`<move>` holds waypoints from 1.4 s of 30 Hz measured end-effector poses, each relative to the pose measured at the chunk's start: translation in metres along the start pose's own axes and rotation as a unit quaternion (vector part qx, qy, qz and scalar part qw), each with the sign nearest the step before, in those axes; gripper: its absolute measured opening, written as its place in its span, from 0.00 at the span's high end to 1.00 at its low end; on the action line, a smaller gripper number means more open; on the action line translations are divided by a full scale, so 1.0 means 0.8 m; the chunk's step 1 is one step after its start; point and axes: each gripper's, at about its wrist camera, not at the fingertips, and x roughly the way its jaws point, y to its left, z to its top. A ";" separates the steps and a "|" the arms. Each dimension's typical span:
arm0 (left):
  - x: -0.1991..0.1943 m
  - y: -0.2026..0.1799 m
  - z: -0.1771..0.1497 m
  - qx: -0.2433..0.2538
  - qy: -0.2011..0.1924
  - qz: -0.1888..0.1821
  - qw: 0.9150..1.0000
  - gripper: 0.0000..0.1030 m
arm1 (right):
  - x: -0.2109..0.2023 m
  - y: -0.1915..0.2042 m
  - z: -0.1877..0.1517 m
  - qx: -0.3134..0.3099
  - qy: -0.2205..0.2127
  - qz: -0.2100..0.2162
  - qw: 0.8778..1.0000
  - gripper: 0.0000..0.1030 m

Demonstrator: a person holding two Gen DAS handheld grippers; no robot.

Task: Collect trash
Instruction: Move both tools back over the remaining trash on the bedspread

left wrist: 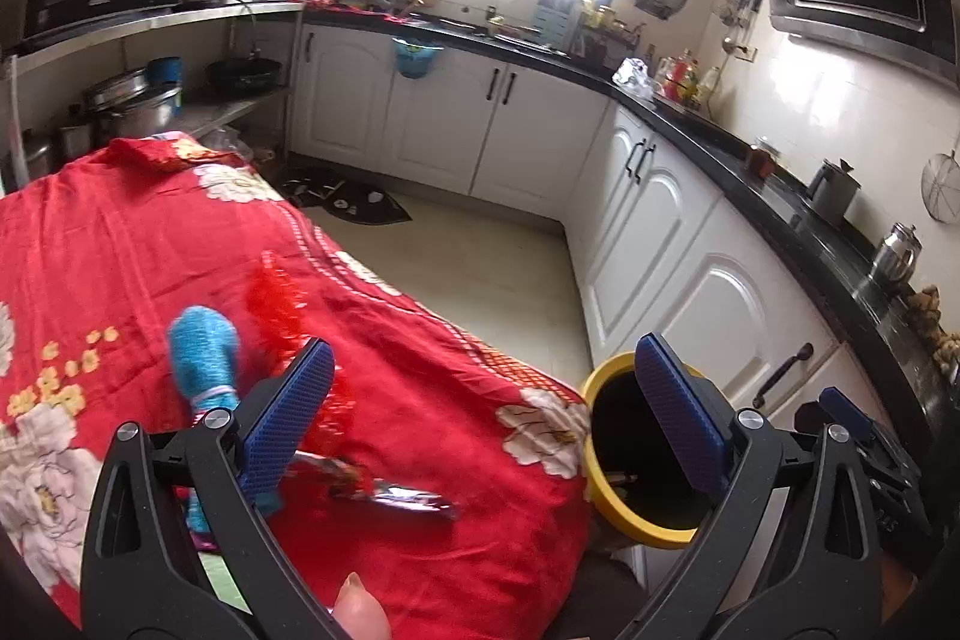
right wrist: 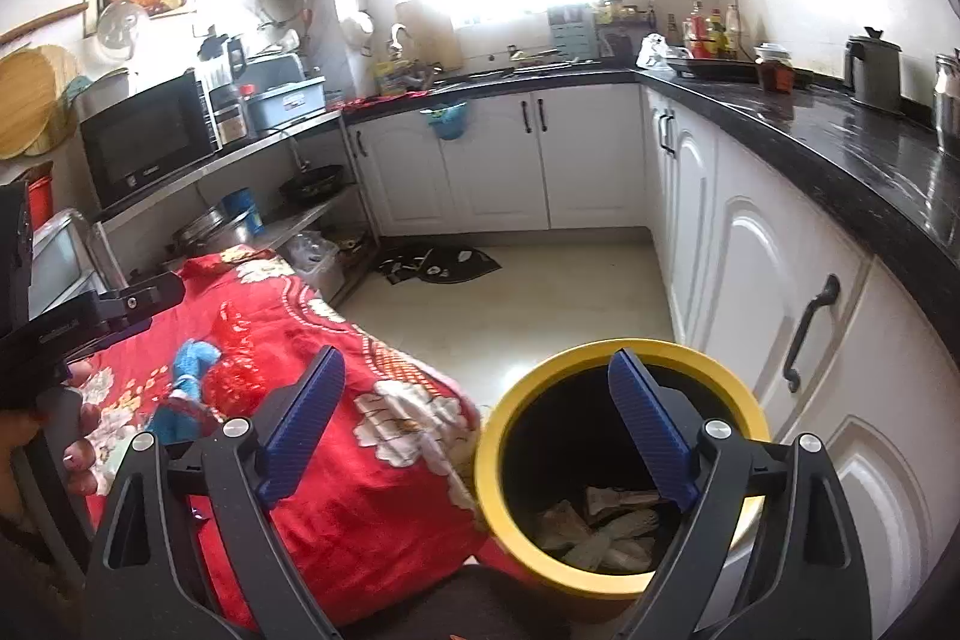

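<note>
- Nearest the left wrist lens, the left tool (left wrist: 480, 400) stands released, its blue pads spread wide with nothing between them; a fingertip (left wrist: 360, 607) shows at 6 o'clock.
- Just under its left pad, a shiny silver-and-red wrapper (left wrist: 384, 487) lies on the red floral cloth (left wrist: 150, 244) that covers the tabletop, near the cloth's front edge.
- At 9 o'clock from the wrapper, a blue knitted item (left wrist: 201, 352) rests on the cloth, with a crinkly red piece (left wrist: 279, 307) just beside it toward 1 o'clock.
- Off the cloth's right edge, at about 4 o'clock in the left wrist view, stands the yellow-rimmed bin (left wrist: 591, 466) with a black inside.
- In the right wrist view, the right tool (right wrist: 477, 424) is also released and holds nothing; its right pad hangs over the bin's mouth.
- Crumpled pale paper scraps (right wrist: 600, 526) lie at the bottom of the bin.
- Beyond, white cabinets (right wrist: 492, 160) run under a black worktop (right wrist: 840, 142), and a dark mat (right wrist: 444, 265) lies on the floor at 12 o'clock.
</note>
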 end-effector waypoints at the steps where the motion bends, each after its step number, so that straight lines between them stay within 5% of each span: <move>1: -0.002 0.004 0.000 -0.001 -0.001 0.003 1.000 0.10 | -0.001 0.005 -0.001 -0.002 0.000 0.004 1.000 0.16; 21: -0.048 0.119 -0.004 -0.058 -0.017 0.073 0.996 0.10 | 0.020 0.100 -0.009 -0.069 0.026 0.073 0.995 0.15; 42: -0.061 0.229 -0.010 -0.130 -0.011 0.125 0.983 0.10 | 0.070 0.206 -0.041 -0.156 0.072 0.139 0.975 0.15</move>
